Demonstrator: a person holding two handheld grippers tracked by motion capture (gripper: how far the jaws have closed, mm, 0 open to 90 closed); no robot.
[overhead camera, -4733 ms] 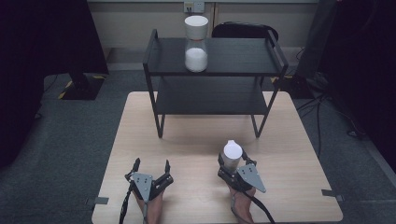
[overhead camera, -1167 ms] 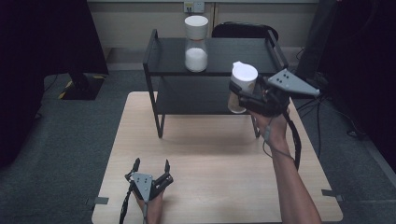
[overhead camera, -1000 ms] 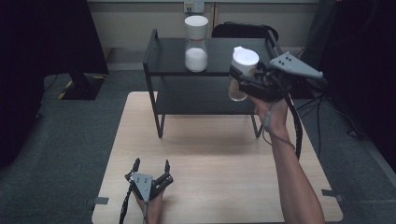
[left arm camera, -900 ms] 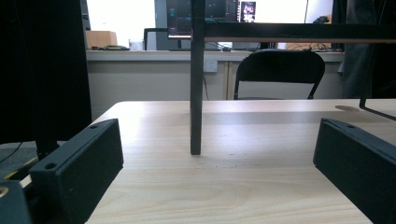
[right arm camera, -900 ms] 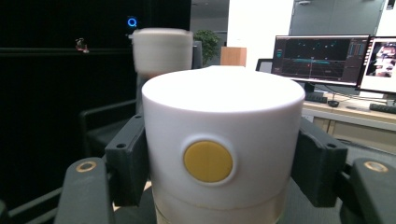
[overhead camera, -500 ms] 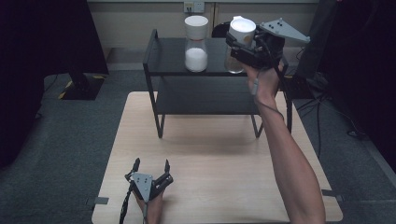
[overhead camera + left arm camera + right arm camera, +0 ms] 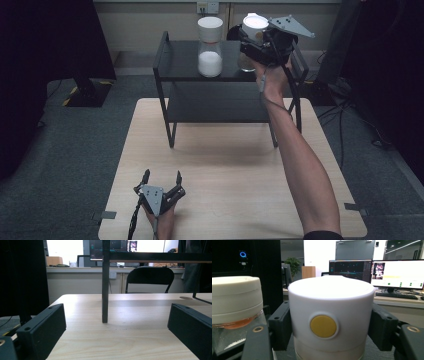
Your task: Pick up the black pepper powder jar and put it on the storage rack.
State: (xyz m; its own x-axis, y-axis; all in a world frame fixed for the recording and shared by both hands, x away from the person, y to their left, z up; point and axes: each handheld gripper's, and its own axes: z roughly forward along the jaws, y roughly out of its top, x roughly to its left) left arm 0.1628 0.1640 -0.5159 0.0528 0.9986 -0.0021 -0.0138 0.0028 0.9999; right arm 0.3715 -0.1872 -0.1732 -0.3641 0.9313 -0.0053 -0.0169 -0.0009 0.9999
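Observation:
A clear jar with a white lid (image 7: pixel 255 22) is held at the right end of the black shelf's top tier (image 7: pixel 182 62), with my right gripper (image 7: pixel 251 42) shut on it. In the right gripper view the lid (image 7: pixel 329 302) carries a yellow dot and sits between both jaws. I cannot tell whether the jar's base touches the tier. To its left on the same tier stands a second jar (image 7: pixel 209 47) (image 7: pixel 234 300), white-lidded and holding white powder. My left gripper (image 7: pixel 162 176) rests open on the table's near left, with nothing between its jaws.
The two-tier black rack stands on the far half of the wooden table (image 7: pixel 225 170); one of its legs (image 7: pixel 105 290) stands ahead of the left gripper. A black chair (image 7: pixel 149 280) and desks with monitors (image 7: pixel 398 273) stand beyond the table.
My right gripper has carried the jar from the table's near side up and away to the top tier, beside the other jar. The left gripper has not moved.

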